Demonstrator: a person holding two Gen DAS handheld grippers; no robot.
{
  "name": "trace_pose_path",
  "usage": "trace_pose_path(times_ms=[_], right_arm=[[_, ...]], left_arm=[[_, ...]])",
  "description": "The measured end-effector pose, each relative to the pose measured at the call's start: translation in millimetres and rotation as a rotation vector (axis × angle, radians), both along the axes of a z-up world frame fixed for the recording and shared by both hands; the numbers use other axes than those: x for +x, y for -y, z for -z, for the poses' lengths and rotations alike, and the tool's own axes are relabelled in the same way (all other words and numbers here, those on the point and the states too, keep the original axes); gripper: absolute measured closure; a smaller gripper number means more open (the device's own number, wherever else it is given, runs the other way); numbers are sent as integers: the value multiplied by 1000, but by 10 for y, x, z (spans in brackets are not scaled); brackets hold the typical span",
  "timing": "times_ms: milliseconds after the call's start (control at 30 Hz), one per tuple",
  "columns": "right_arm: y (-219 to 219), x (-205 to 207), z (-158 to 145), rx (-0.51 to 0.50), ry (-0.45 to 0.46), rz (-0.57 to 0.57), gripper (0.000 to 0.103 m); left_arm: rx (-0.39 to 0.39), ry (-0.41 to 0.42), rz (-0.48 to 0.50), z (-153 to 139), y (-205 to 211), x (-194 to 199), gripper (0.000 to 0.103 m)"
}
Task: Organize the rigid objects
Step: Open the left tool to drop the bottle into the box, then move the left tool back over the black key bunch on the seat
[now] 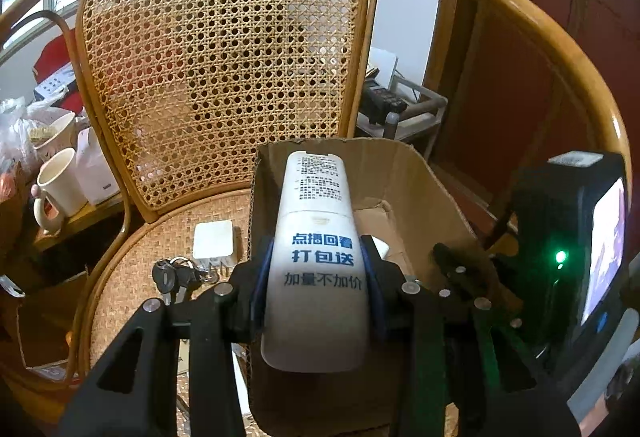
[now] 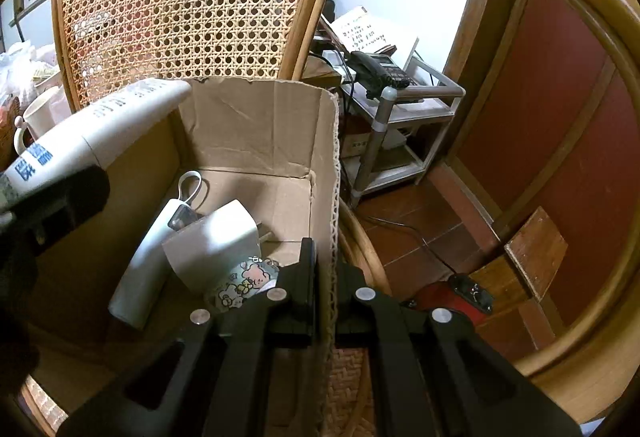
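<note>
The left gripper (image 1: 316, 277) is clenched on a white remote control (image 1: 316, 261), its blue-padded fingers (image 1: 258, 289) pressing both long sides. The remote hangs above the cardboard box (image 1: 420, 189), its far end just past the box's near-left rim, with open air between it and the box floor.

The right gripper (image 2: 326, 269) pinches the box's right wall (image 2: 330, 197), one finger inside and one outside, the corrugated edge caught between them.

Inside the box, a white charger block (image 2: 216, 241) lies against a second white remote (image 2: 144, 269), a cartoon-printed item (image 2: 240, 285) beside them; the far half of the floor is bare.

Left of the box, on the woven chair seat (image 1: 132, 277), sit a white adapter (image 1: 213, 243) and a bunch of keys (image 1: 176, 275), close together.
</note>
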State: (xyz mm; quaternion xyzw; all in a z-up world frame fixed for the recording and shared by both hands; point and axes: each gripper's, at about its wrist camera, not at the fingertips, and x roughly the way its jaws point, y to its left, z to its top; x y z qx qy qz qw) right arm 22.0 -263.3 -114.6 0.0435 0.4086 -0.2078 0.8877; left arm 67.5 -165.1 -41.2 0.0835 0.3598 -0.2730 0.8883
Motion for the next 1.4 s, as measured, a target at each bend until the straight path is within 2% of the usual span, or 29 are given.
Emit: trace_pose_path(times_ms=[267,433,600,667,733,900,1033,1100,1200,1300,1400], right_arm=[[-1,10,15,1,-2,1,96],[1,8,12,2,-1,1,96],[-24,15,1,3,-2,0,96],[-20,15,0,5,-2,2,96],[-19,18,0,7,-1,4,96],[-2,10,5,9,1,5,96],[0,10,5,11,2,6,96],[0,10,5,10,2,6,96],[-1,13,5,11,2,5,96],[6,5,8,10,2,6,96],[4,4,8,9,2,4,97]], left_arm=[[15,-37,-7,57,-13,68,63],[-21,0,-18,-39,-87,61,63],[-14,-24,-44,-41,-167,154,62],[-19,-44,-62,-39,-228,221,54],[-24,-46,-89,-45,-294,262,32],[9,-54,-159,-45,-475,427,18],[-16,-98,-234,-12,-681,628,13],[-27,-108,-284,24,-786,714,7],[-40,-120,-334,94,-906,856,6],[-13,-142,-351,193,-966,987,6],[81,-183,-359,382,-973,1096,6]])
